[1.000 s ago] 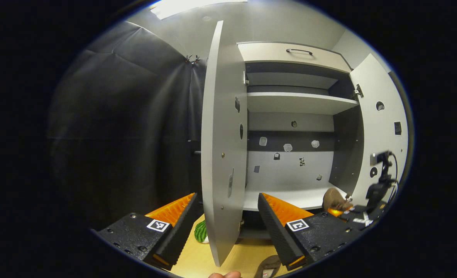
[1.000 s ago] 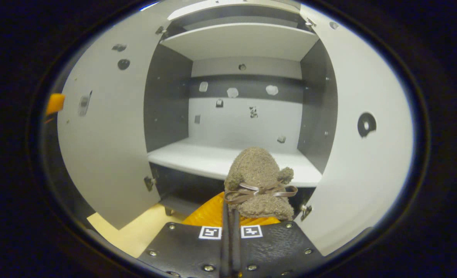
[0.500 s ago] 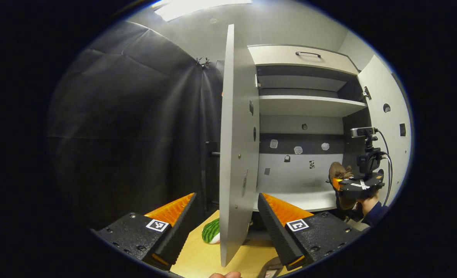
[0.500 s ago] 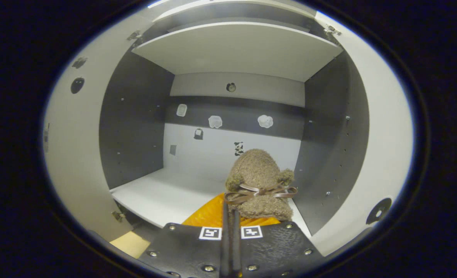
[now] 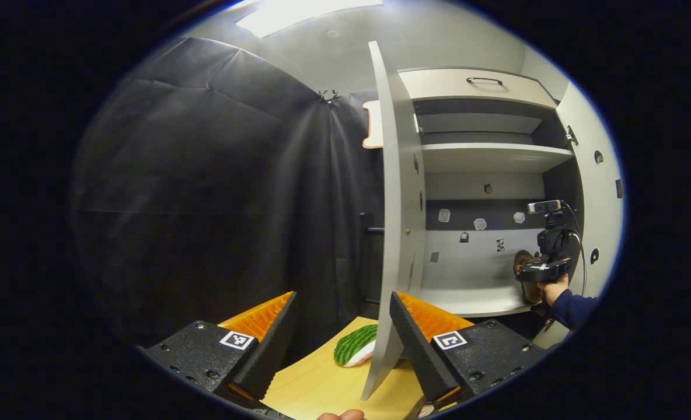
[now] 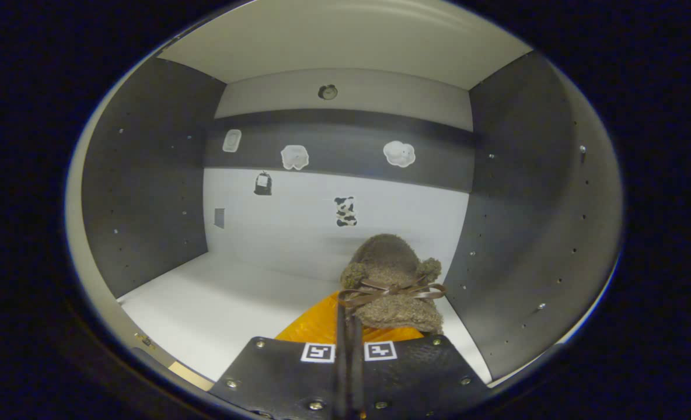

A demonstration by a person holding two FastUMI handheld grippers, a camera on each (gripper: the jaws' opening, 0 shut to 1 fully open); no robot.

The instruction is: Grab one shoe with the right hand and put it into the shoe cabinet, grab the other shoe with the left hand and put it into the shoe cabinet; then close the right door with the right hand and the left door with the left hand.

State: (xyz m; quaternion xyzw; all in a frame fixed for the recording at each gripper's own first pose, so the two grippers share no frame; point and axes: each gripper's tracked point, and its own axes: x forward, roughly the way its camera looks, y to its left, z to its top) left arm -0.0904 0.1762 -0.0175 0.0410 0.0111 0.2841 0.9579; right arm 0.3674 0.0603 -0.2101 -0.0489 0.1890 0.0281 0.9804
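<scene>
In the right gripper view, a brown fuzzy shoe [image 6: 391, 279] with a ribbon bow is held just above the white shelf floor [image 6: 229, 297] inside the shoe cabinet, near its right wall. My right gripper [image 6: 348, 318] is shut on the shoe's rear. In the left gripper view, the same right gripper [image 5: 541, 269] is held by a hand in a blue sleeve, with the shoe [image 5: 522, 259] inside the lower compartment. My left gripper [image 5: 341, 294] stands open and empty outside the cabinet. The left door [image 5: 398, 233] is seen edge-on just ahead of it. The right door [image 5: 597, 192] stands open.
A watermelon-patterned object [image 5: 354, 352] lies on the wooden floor [image 5: 328, 388] by the left door's foot. A shelf [image 5: 491, 156] and a drawer with a dark handle [image 5: 484, 81] sit above the lower compartment. Small stickers [image 6: 400, 153] dot the cabinet's back wall.
The right gripper has carried the shoe from in front of the cabinet deep into the lower compartment. The left gripper's view has swung left, so the door and cabinet sit farther right.
</scene>
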